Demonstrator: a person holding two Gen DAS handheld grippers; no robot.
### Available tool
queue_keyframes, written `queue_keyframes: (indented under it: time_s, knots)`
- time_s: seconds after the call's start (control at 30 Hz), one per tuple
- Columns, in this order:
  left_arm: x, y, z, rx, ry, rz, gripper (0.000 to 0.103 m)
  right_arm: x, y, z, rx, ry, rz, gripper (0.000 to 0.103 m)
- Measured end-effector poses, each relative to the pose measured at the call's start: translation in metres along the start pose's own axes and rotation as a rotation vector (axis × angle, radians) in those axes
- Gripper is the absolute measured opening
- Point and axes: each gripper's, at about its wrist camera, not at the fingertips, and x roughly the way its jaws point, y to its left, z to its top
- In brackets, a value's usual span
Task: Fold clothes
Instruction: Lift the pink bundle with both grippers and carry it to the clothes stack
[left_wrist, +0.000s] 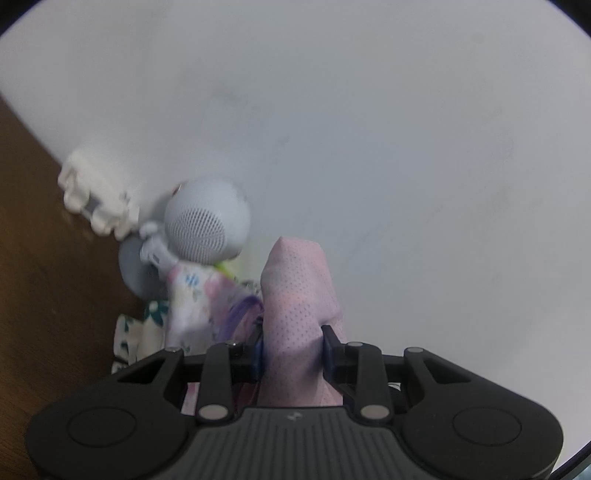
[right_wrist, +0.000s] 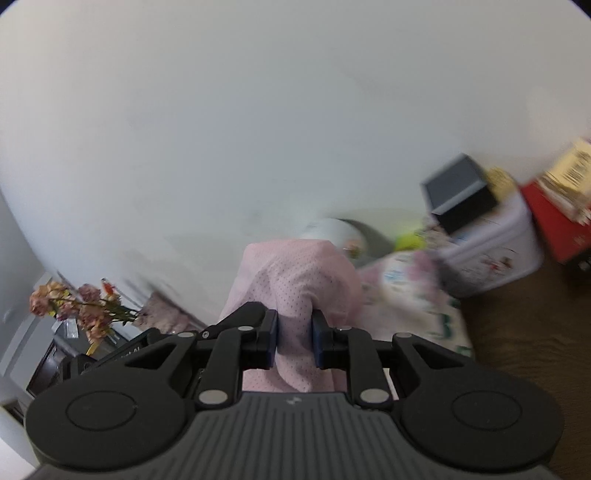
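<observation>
A pink perforated garment (left_wrist: 299, 314) bunches up between the fingers of my left gripper (left_wrist: 293, 350), which is shut on it. The same pink garment (right_wrist: 291, 295) fills the right wrist view, where my right gripper (right_wrist: 294, 345) is shut on another fold of it. Both grippers hold the cloth lifted in front of a white wall. Beyond the left gripper lies a heap of floral clothes (left_wrist: 192, 306) on the brown table (left_wrist: 48, 277). That floral heap (right_wrist: 413, 295) sits right of the right gripper. How the garment hangs below the grippers is hidden.
A round light-blue fan (left_wrist: 207, 221) and a white boxy object (left_wrist: 96, 192) stand against the wall. In the right wrist view, a white floral tin (right_wrist: 491, 251) carries a dark box (right_wrist: 458, 192), with a red box (right_wrist: 550, 218) beside it. Dried flowers (right_wrist: 77, 306) stand at left.
</observation>
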Motion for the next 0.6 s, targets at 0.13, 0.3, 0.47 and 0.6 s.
queue_keyframes:
  time_s: [0.13,0.3,0.47,0.6]
  knots:
    - [0.002,0.007,-0.007,-0.045,-0.018,-0.013,0.027,0.004,-0.01,-0.002,-0.011,0.011,0.001,0.019]
    - [0.006,0.007,-0.013,-0.081,-0.046,-0.012,0.027,0.0,-0.011,-0.002,-0.047,0.01,-0.022,0.022]
    - [0.017,0.01,-0.018,-0.072,-0.039,0.012,0.029,-0.004,-0.006,-0.007,-0.105,0.01,-0.079,0.025]
    - [0.013,0.009,-0.015,-0.047,-0.034,0.003,0.039,-0.005,-0.006,-0.011,-0.118,0.013,-0.094,0.03]
